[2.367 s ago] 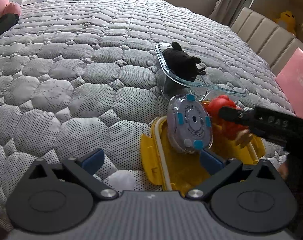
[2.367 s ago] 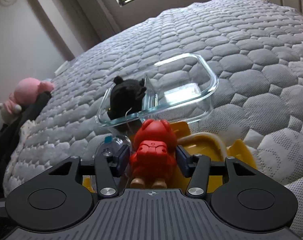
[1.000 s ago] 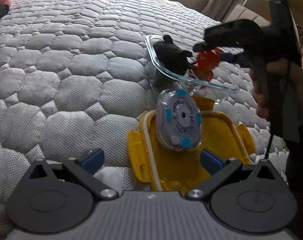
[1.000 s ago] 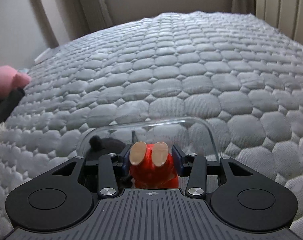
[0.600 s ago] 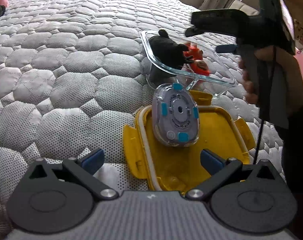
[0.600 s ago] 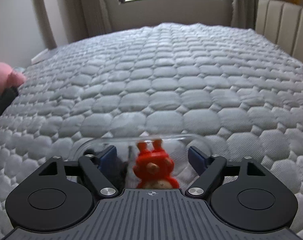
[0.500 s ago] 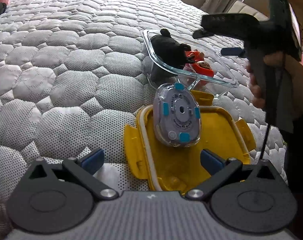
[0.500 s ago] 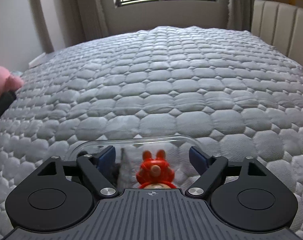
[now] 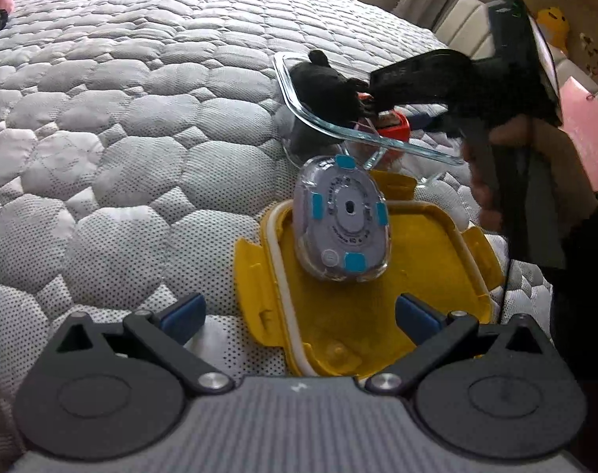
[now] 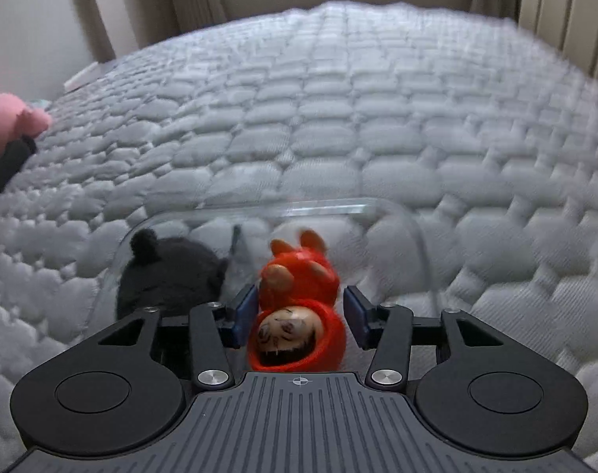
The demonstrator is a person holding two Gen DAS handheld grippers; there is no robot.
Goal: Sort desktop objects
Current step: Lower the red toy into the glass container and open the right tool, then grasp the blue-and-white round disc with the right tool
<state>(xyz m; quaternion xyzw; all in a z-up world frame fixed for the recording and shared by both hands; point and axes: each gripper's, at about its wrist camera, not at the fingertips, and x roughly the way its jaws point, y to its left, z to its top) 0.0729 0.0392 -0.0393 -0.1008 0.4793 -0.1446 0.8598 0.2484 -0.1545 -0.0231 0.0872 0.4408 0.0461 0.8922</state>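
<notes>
A clear glass dish (image 10: 299, 207) sits on the grey quilted bed. In it lie a black plush toy (image 10: 169, 272) and a red doll (image 10: 299, 299), head toward the camera. My right gripper (image 10: 299, 311) reaches down into the dish with the doll between its blue pads. Its jaws are closing, and a thin gap shows at the right pad. In the left wrist view the dish (image 9: 378, 138) lies behind a yellow lid (image 9: 429, 256), which carries a clear oval device (image 9: 342, 216) with blue pads. My left gripper (image 9: 299, 315) hovers open over the lid's near edge, holding nothing.
A person's hand (image 9: 484, 181) grips the right tool's handle beside the dish. A pink bag (image 9: 587, 118) and a yellow plush (image 9: 553, 23) stand at the right past the bed's edge. A pink plush (image 10: 11, 122) lies far left. A beige headboard (image 10: 567, 12) rises behind.
The right gripper let the red doll go into the dish, opened wide, then sank lower and narrowed around the doll again. The left gripper has kept still.
</notes>
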